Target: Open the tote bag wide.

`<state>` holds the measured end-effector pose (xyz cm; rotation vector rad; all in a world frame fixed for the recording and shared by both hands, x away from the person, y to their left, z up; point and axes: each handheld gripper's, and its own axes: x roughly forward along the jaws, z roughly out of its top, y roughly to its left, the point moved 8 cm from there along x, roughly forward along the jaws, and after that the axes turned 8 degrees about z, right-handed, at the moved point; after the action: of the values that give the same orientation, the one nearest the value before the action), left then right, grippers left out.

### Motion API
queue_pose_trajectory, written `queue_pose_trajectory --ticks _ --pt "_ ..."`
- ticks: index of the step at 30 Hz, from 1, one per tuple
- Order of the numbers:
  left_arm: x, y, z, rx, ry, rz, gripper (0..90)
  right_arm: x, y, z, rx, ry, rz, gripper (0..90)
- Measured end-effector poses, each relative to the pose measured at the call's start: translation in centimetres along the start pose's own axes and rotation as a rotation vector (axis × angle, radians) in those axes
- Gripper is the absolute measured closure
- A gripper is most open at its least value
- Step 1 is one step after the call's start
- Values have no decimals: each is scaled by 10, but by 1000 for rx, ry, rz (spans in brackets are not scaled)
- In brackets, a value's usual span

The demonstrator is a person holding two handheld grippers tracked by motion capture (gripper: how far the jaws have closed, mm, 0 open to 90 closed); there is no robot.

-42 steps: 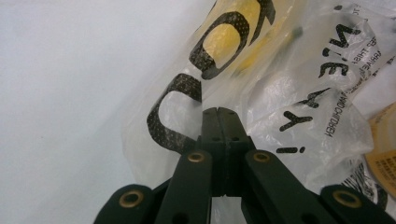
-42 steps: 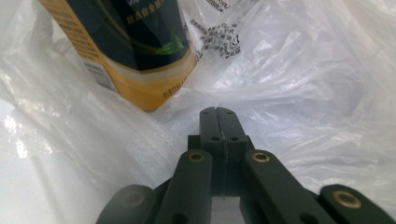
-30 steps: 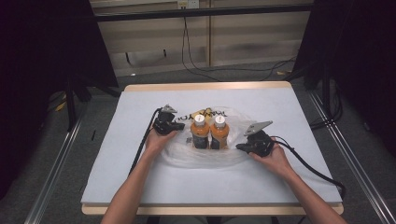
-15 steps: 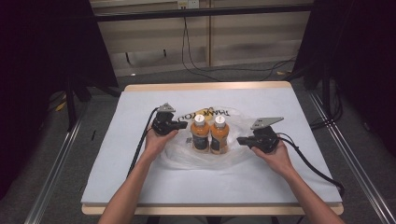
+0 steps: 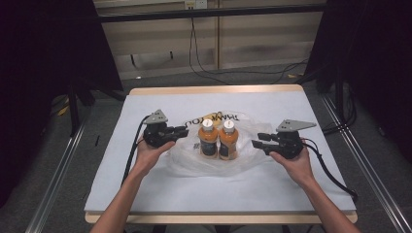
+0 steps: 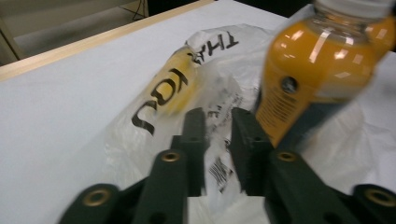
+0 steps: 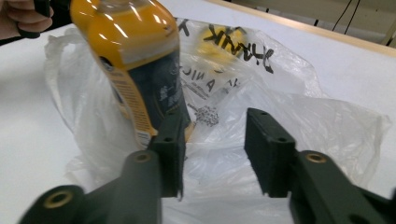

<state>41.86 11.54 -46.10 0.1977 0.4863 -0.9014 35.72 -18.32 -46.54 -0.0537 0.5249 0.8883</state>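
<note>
Two orange bottles (image 5: 219, 139) stand upright side by side, touching, mid-table on a flattened clear plastic bag (image 5: 194, 162). Left gripper (image 5: 180, 131) sits just left of them, held level, jaws pointing at the bottles; forearm comes in from bottom left. Its jaws have just been opening, narrow gap, nothing pinched, bag under them. Right gripper (image 5: 257, 140) mirrors it from the right, level, jaws also just opened, wider gap, empty, above the bag.
</note>
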Motion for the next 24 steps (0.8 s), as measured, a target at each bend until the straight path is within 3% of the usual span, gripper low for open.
queue_pose_trajectory --ticks 7,15,21,24 --pt "-30 -12 -2 29 -15 24 317 -17 9 -5 -4 -20 -28 316" --pt "-61 -19 -19 13 -23 60 137 -43 16 -16 39 -41 -53 151" --pt "-84 -20 -36 -6 -18 89 66 -65 14 -32 54 -34 -113 113" --pt "-96 -20 -48 -37 -16 103 55 -75 8 -45 68 -17 -160 108"
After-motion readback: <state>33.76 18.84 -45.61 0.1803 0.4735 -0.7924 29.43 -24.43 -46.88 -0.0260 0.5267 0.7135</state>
